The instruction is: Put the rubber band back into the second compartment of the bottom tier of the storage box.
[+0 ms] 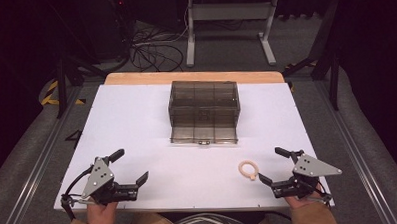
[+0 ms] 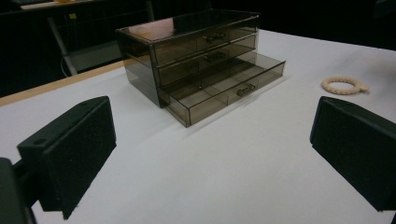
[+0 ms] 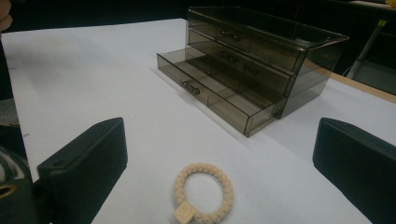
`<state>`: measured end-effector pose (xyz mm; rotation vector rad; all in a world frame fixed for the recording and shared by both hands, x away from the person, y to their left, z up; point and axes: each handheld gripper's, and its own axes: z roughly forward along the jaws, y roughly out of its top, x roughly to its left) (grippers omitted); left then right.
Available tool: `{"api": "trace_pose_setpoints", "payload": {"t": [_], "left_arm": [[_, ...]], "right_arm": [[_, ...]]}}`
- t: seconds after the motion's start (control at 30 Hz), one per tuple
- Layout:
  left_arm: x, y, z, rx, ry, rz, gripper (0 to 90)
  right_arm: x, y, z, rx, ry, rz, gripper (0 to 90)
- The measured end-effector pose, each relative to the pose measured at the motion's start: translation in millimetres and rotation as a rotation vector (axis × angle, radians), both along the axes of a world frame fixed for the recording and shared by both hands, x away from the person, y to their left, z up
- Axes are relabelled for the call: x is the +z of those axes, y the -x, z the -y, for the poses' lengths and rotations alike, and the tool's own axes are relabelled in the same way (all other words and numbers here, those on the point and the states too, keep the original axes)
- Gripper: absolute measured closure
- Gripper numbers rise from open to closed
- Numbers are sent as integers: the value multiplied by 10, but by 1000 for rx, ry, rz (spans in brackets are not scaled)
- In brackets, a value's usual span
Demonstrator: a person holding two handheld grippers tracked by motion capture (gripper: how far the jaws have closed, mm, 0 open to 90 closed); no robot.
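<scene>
Barely started: beige hair tie point(image 1: 248, 170) lay loose on the desk point(image 1: 136, 119), at 10 o'clock off the right tongs point(image 1: 276, 165). Bottom drawer point(image 1: 203, 133) already stood open, empty. Left tongs point(image 1: 130, 166) and right both spread, holding nothing.

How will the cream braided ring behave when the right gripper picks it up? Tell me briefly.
The braided ring looks like a soft hair tie, so it would probably flex and squash between the pads. It seems light. Lying flat on the white table, it is unlikely to roll, though a push may slide it.
</scene>
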<state>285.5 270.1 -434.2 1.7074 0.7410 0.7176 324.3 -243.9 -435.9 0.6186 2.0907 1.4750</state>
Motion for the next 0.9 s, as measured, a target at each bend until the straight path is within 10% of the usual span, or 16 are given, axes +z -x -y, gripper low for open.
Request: {"api": "trace_pose_setpoints", "payload": {"t": [0.9], "left_arm": [[16,9,-7,1,17,0,7]], "right_arm": [[15,18,-30,-7,22,-10,99]]}}
